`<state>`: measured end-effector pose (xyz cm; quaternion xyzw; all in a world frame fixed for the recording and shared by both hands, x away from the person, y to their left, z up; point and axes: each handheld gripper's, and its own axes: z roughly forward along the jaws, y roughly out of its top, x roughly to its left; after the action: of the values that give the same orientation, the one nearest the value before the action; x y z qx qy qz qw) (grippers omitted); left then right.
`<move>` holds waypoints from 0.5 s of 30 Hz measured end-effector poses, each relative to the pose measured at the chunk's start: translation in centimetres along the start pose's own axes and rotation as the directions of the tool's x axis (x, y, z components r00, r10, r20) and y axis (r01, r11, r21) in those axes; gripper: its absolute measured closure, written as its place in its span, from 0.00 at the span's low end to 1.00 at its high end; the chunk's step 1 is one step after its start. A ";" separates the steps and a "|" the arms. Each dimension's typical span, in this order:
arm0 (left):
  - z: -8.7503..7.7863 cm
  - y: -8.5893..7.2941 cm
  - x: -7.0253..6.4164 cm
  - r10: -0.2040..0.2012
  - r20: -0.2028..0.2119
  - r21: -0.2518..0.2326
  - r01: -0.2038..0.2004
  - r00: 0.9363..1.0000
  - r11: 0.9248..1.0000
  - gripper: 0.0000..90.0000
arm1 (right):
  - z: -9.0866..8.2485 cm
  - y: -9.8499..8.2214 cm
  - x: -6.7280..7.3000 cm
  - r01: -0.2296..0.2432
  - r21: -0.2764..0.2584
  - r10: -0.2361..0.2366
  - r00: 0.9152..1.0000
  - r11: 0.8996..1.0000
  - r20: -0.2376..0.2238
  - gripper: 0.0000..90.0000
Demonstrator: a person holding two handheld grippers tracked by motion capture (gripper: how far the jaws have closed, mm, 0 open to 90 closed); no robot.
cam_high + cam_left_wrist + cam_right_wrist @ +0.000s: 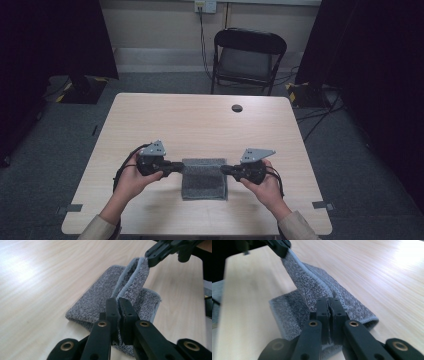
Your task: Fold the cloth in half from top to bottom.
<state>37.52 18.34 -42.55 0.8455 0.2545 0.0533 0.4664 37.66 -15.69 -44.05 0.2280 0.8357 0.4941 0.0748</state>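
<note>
A grey towel [204,179] lies folded near the front middle of the wooden table [200,125]. My left gripper [181,167] is shut on the towel's far left corner, and my right gripper [223,170] is shut on its far right corner. In the left gripper view the jaws [118,305] pinch the hemmed edge of the towel [100,302], which rises taut to the other gripper [153,255]. From the right gripper view, my gripper [329,303] pinches the towel [312,285] while the far gripper [279,247] holds the opposite corner. That edge hangs lifted while the rest rests on the table.
A dark round grommet [237,108] sits in the table's far right part. A black folding chair [248,57] stands behind the table. Dark curtains hang at both sides.
</note>
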 end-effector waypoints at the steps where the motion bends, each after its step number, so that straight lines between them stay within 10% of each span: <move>1: -0.1 -0.3 -0.3 -0.001 0.005 -0.002 0.001 1.000 1.000 0.97 | -0.3 -0.4 0.6 0.005 0.002 -0.005 1.000 1.000 -0.021 0.98; 12: 2.3 -4.4 -1.7 -0.015 0.064 0.158 0.005 0.998 0.987 0.96 | 0.9 -3.9 2.5 -0.004 0.095 0.012 0.996 0.995 -0.085 0.97; 15: 2.3 -4.2 -1.8 -0.006 0.060 0.116 -0.001 0.998 0.993 0.73 | 0.9 -4.2 2.5 -0.012 0.091 0.020 0.996 0.996 -0.084 0.97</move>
<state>35.16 17.52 -46.99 0.8721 0.2439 0.0123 0.4241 34.49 -15.53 -47.91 0.2165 0.8577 0.4657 0.0250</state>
